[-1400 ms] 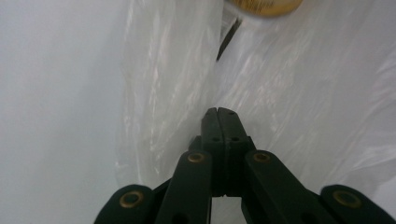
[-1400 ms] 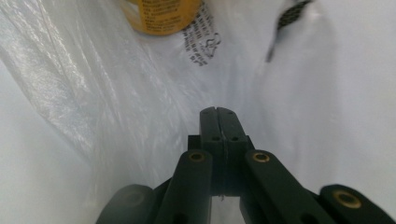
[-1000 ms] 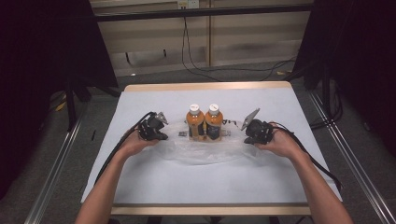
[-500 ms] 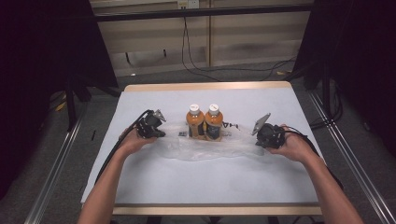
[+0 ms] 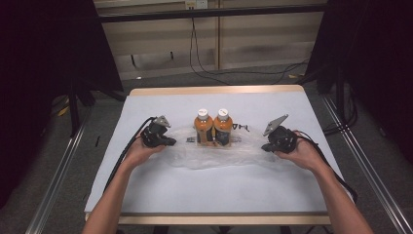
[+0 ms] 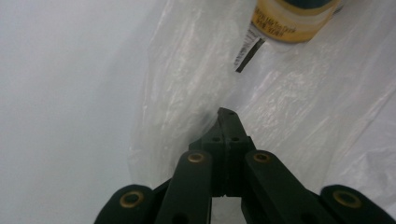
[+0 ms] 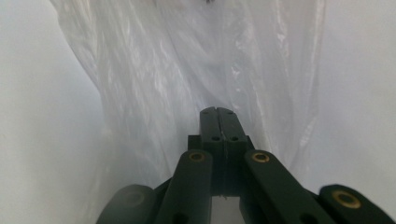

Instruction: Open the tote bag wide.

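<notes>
**Bright table, dark surroundings**

In the high view, light falls from above onto the white table [image 5: 160, 190], while the room at both sides sinks into near black. The picture is soft and slightly grainy. In both gripper views the white surface glares, the clear plastic bag [image 6: 299, 107] shows shiny streaks, and the nearest black parts at the bottom are blurred.

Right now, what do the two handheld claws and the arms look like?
Both are black. The left claw and right claw each carry a grey three-cornered plate on top and trail a black cable back along the forearm. In the gripper views, flat black linkage bars with brass-coloured pivot pins lead to narrow black jaws. The forearms are bare, with no sleeves or gloves.
</notes>
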Demonstrator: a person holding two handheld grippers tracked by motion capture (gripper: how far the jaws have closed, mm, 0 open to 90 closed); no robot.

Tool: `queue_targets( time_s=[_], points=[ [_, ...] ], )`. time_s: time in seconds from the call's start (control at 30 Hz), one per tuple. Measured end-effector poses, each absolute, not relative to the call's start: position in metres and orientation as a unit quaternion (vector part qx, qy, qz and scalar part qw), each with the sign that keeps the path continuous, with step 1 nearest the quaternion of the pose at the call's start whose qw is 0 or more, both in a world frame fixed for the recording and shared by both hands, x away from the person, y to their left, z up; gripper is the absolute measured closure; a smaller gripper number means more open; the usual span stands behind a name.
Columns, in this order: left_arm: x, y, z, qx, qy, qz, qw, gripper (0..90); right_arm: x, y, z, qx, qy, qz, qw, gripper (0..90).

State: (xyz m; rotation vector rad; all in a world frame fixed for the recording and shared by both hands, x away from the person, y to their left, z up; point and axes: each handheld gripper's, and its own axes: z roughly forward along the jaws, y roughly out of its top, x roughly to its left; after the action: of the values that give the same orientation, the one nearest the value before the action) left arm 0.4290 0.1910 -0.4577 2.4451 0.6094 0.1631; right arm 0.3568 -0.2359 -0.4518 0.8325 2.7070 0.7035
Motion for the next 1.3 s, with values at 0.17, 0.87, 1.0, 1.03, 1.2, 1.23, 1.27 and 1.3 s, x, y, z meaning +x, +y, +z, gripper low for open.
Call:
queue_targets(
  time_s=[0.17,0.87,1.0,1.03,1.2,1.23,1.27,1.3],
  points=[
    [0.419,0.188,-0.447,0.914,0.221,0.068,0.333,90.0,0.359,-0.230,-0.443,0.278,0.913,0.278,0.113,90.0],
    [0.379,0.108,-0.428,0.898,0.128,0.014,0.420,90.0,0.385,-0.189,-0.415,0.258,0.888,0.366,0.101,90.0],
    [0.379,0.093,-0.433,0.900,0.127,0.017,0.416,90.0,0.391,-0.182,-0.423,0.265,0.888,0.364,0.096,90.0],
    [0.379,0.090,-0.434,0.900,0.129,0.025,0.415,90.0,0.393,-0.181,-0.425,0.266,0.888,0.363,0.095,90.0],
    [0.380,0.080,-0.432,0.898,0.131,0.036,0.417,90.0,0.399,-0.177,-0.434,0.274,0.891,0.349,0.092,90.0],
    [0.382,0.079,-0.434,0.899,0.134,0.039,0.414,90.0,0.400,-0.177,-0.436,0.271,0.891,0.354,0.088,90.0],
    [0.384,0.078,-0.437,0.902,0.135,0.038,0.409,90.0,0.401,-0.176,-0.437,0.274,0.891,0.351,0.089,90.0],
    [0.386,0.078,-0.441,0.903,0.140,0.038,0.405,90.0,0.403,-0.175,-0.438,0.276,0.889,0.354,0.085,90.0]
  ],
)
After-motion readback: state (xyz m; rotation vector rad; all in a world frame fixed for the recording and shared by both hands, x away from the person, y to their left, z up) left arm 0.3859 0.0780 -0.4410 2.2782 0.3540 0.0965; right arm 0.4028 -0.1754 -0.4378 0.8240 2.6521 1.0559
